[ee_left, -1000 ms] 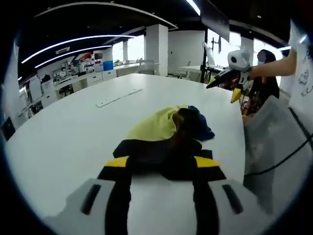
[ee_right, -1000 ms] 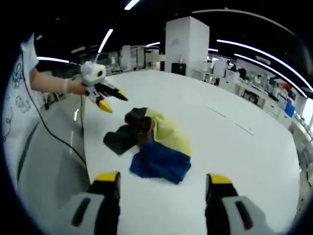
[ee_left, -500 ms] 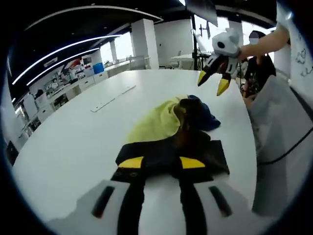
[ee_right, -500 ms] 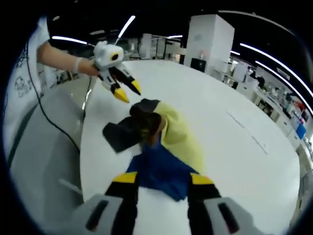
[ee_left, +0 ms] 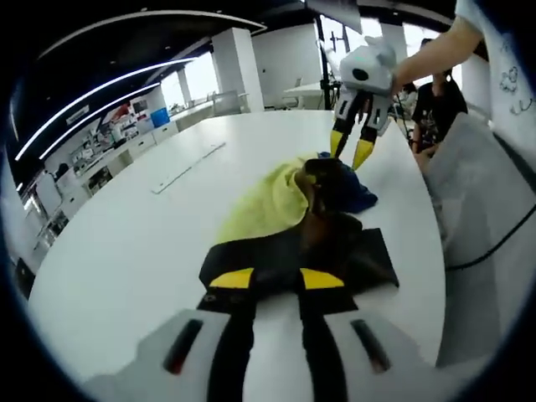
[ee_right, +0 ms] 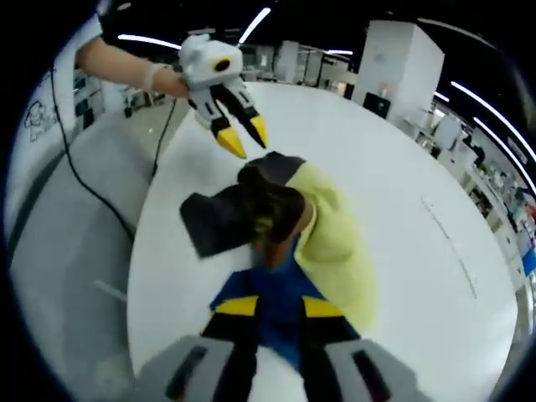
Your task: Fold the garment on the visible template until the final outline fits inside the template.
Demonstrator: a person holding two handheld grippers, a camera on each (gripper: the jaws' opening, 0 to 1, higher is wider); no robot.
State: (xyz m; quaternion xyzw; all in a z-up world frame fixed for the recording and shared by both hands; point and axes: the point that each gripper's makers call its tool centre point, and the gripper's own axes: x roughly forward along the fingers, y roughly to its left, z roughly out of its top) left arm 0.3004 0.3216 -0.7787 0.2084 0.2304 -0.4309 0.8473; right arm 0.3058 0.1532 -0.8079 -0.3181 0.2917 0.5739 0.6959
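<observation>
The crumpled garment of yellow, black and blue cloth (ee_left: 289,213) lies in a heap near the rounded edge of the big white counter (ee_left: 126,234), bunched rather than spread, and I can make out no template outline under it. It looks light and limp, the sort of thing that sags and drags when lifted by one corner; I'd judge it wants taking by hems or corners at two opposite ends and pulling flat before any fold is tried.

In the left gripper view the left tongs (ee_left: 272,280) have their yellow-tipped jaws drawn close together right at the black end of the heap; they seem to be nipping that black edge, though I can't be sure cloth is actually between them. In the right gripper view the right tongs (ee_right: 279,307) sit just as narrow over the blue end (ee_right: 280,280), yellow tips against the fabric, and again a real pinch is likely but not certain. A black cable (ee_right: 92,188) trails across the grey surface beside the counter.
</observation>
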